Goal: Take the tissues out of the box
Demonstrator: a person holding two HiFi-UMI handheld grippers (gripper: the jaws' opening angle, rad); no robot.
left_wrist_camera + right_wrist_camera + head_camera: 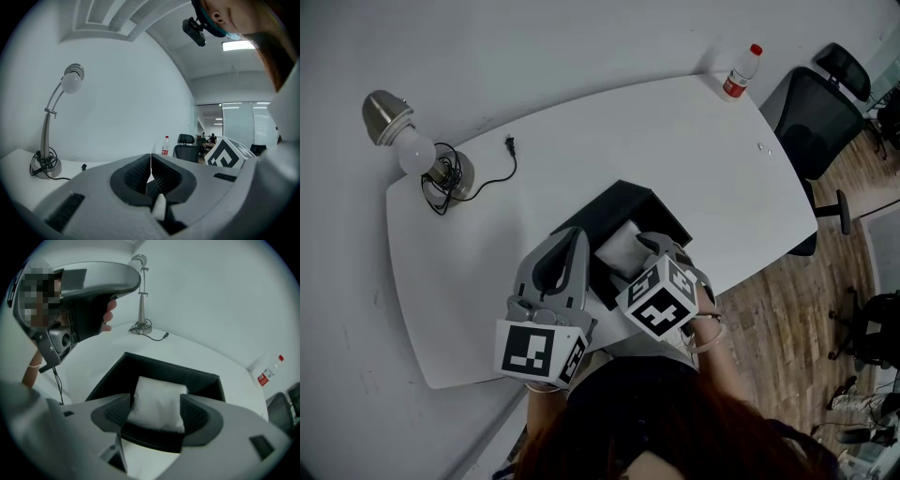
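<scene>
Where the tissue pack sits: down inside the open black box, which is near the front edge of the white table, right in front of the person.
Right gripper: angled down over the box, tongs spread wide with the pack between them. Honestly can't tell if the pads touch it, but it doesn't look clamped.
Left gripper: held level just beside the box's left side, tongs pressed together at the tips.
Lamp: far left corner, its plug lying loose on the table.
Bottle: red cap, upright at the far right corner, well apart from the box.
Office chair: by the table's right end.
</scene>
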